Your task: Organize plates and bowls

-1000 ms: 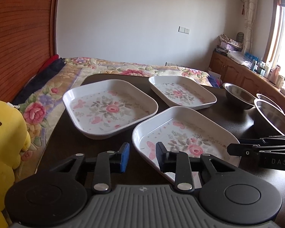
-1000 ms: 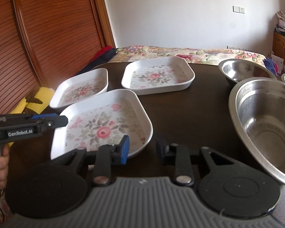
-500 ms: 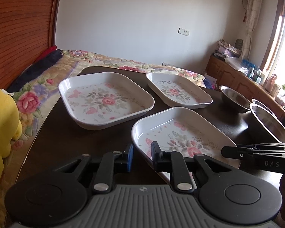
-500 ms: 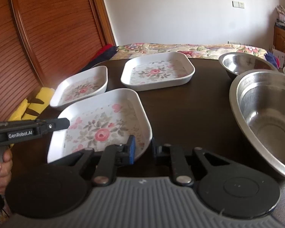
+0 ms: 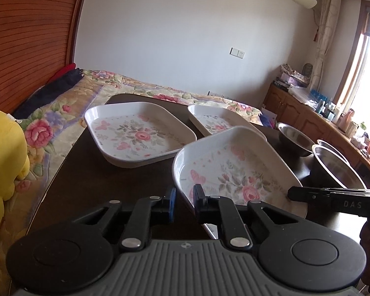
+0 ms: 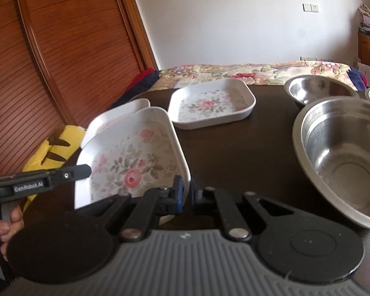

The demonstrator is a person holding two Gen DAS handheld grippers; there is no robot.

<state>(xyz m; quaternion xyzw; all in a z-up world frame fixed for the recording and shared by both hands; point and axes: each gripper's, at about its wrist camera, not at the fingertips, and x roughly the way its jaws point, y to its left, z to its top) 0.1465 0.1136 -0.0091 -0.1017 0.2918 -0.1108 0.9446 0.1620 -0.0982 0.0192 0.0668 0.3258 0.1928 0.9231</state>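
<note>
Both tongs, left (image 5: 184,200) and right (image 6: 186,192), are gripping the tilted white rose-patterned plate (image 6: 135,162); labels reading "GenRobot.AI", "DAS".

Showing white trays (image 5: 140,135) printed with pink roses, pink butterflies and grey-green leaves; gleaming silver bowls (image 6: 345,157); lying on a dark brown table (image 6: 234,148); wearing pink and gold flowers across the bedspread (image 5: 61,108); glowing yellow with black stripes on the plush toy (image 6: 51,150).
</note>
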